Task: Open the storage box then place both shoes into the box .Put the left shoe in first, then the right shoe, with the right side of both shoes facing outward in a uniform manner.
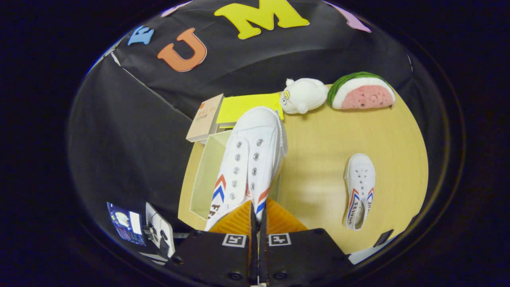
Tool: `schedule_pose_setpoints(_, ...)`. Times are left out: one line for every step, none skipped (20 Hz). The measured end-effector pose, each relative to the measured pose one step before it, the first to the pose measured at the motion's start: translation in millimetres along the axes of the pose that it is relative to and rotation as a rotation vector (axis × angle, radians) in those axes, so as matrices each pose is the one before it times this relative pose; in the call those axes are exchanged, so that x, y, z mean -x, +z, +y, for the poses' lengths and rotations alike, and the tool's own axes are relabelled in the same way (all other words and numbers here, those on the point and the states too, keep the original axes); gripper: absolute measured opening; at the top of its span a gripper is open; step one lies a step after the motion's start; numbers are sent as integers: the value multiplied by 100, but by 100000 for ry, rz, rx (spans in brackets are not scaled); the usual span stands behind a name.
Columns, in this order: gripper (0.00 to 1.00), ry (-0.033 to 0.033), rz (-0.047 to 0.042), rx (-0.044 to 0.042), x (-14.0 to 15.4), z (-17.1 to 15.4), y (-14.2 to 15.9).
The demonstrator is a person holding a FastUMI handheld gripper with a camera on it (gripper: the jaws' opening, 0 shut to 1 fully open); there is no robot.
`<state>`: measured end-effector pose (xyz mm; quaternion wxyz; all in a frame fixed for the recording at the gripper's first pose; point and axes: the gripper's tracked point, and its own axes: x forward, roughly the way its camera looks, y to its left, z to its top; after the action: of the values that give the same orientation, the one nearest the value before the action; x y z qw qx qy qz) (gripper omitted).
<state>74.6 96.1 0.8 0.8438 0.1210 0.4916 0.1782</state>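
Gripper [257, 211] is clamped down tight on a white sneaker [249, 163], both fingers pinching the shoe near its heel end with barely any gap left between them. That shoe sticks out straight ahead of the fingers, toe pointing away, laces side up, red and blue chevrons showing on its sides. It's hanging over the open storage box [207, 171], a pale box sitting near the left edge of the wooden table [318, 159], with its lid [247, 107] flipped back beyond it and a tan cardboard flap [205, 117] just left of the lid. Second white sneaker [359, 190] lies flat on the table well off to the right, apart from the box. Beyond all that, at the far side of the table, a white plush toy [303, 95] sits right beside a watermelon slice plush [361, 91].
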Motion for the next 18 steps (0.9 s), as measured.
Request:
schedule_pose_setpoints(6, -1195, 421, 210, -1079, 824, 152)
schedule_pose_setpoints(6, -537, 872, 434, -1063, 928, 24)
schedule_pose_setpoints(6, 86, 1170, 565, -1109, 1043, 29)
schedule_pose_setpoints(6, 414, 1091, 301, -1008, 950, 115)
schedule_pose_setpoints(6, 563, 1060, -106, -685, 965, 308)
schedule_pose_setpoints(6, 362, 1622, -567, -1083, 941, -3)
schedule_pose_setpoints(6, 35, 1979, -840, -1005, 860, -208)
schedule_pose_setpoints(6, -236, 1429, -572, -1049, 802, -29)
schedule_pose_setpoints(6, -729, 613, 516, -894, 274, 401)
schedule_pose_setpoints(6, -1410, 248, 1151, -991, 379, 51)
schedule_pose_setpoints(7, -1081, 596, 745, -831, 576, -68)
schedule_pose_setpoints(7, -237, 937, 190, -852, 544, -61)
schedule_pose_setpoints(6, -349, 1139, -156, -1052, 449, -144)
schedule_pose_setpoints(6, -1046, 1210, -341, -1228, 107, -201)
schedule_pose_setpoints(6, -1492, 1273, 372, -1193, 69, -244)
schedule_pose_setpoints(6, -1660, 933, 301, -1199, -64, -181)
schedule_pose_setpoints(7, -979, 1530, -1226, -1137, -89, -338)
schedule_pose_setpoints(7, 300, 2554, -2305, -1234, 67, -314)
